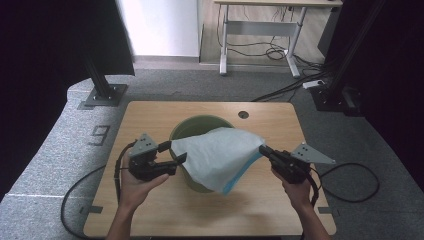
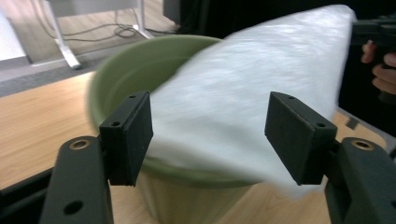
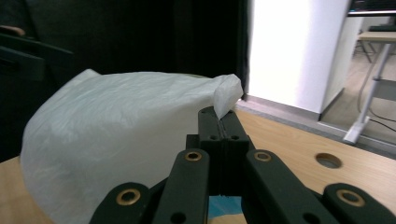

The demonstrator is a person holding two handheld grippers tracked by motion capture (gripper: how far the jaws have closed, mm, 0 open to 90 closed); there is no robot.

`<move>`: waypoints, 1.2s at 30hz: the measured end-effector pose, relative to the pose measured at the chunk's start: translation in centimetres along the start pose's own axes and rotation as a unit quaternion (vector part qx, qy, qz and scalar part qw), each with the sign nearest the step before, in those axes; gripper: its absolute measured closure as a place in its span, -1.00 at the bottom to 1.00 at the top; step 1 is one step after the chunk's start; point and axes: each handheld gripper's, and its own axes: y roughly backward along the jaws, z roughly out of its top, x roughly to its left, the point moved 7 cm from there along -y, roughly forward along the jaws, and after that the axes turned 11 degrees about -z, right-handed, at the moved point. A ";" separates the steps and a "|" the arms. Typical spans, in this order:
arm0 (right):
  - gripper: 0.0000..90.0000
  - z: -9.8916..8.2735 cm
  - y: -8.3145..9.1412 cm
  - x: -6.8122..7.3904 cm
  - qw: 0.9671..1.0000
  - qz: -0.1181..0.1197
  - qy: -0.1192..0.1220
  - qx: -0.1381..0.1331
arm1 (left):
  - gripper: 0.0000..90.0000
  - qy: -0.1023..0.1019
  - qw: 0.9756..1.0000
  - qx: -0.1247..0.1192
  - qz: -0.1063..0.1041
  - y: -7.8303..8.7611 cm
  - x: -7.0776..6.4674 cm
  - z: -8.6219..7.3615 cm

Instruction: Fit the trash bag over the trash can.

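- High view: you stand at the wooden table [image 1: 150, 210] with a green bin [image 1: 197, 125] in the middle of it, and a white plastic bag [image 1: 217, 155] is stretched across the opening of the bin. The bag lies there, I judge, because you want to line the bin with it: the bag must be spread over the rim before it can go down inside. Your right gripper [image 1: 266, 150] holds the right corner of the bag and keeps it lifted and tight. Your left gripper [image 1: 172, 152] is at the left edge of the bag, just beside the rim, with the jaws apart. A blue edge of the bag hangs down at the front of the bin.
- Left gripper view: the two black jaws stand wide, and the white bag [image 2: 252, 98] passes between them without touching the pads. So this gripper holds nothing. The bag rests on the near rim of the green bin [image 2: 126, 74], and the far end rises to the other hand [image 2: 383, 70] at the right.
- Right gripper view: the jaws are pressed fully together, and a small folded corner of the white bag [image 3: 226, 95] is pinched between them. From this corner the bag [image 3: 121, 121] spreads away to the left like a tent. The grip is on very little material, so I think it can slip if you pull strongly.
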 end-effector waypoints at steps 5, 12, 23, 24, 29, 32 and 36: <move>0.96 0.0 -0.8 1.4 1.000 0.013 0.005 0.002 | -0.36 -0.006 1.000 0.018 -0.025 -1.5 -1.4 -0.3; 0.96 -0.2 -1.3 2.6 1.000 0.027 0.004 0.008 | -0.43 -0.025 0.997 0.046 -0.053 -3.2 -3.3 -1.1; 0.96 -0.4 -1.0 2.4 0.999 0.029 -0.005 0.012 | 0.04 -0.027 0.996 0.065 -0.049 -4.2 -3.4 -2.3; 0.96 -0.4 -1.0 2.4 0.999 0.029 -0.005 0.012 | 0.10 -0.026 0.996 0.065 -0.050 -4.2 -3.4 -2.4; 0.95 -0.7 -0.9 2.2 0.999 0.030 -0.011 0.014 | 0.49 -0.021 0.995 0.058 -0.079 -4.1 -3.7 -2.3; 0.93 -0.6 -0.8 2.1 0.999 0.031 -0.012 0.014 | 0.71 -0.014 0.994 0.053 -0.096 -4.0 -3.8 -2.1; 0.89 -0.6 -0.7 2.0 0.999 0.031 -0.012 0.015 | 0.91 -0.008 0.993 0.040 -0.112 -3.8 -3.8 -1.6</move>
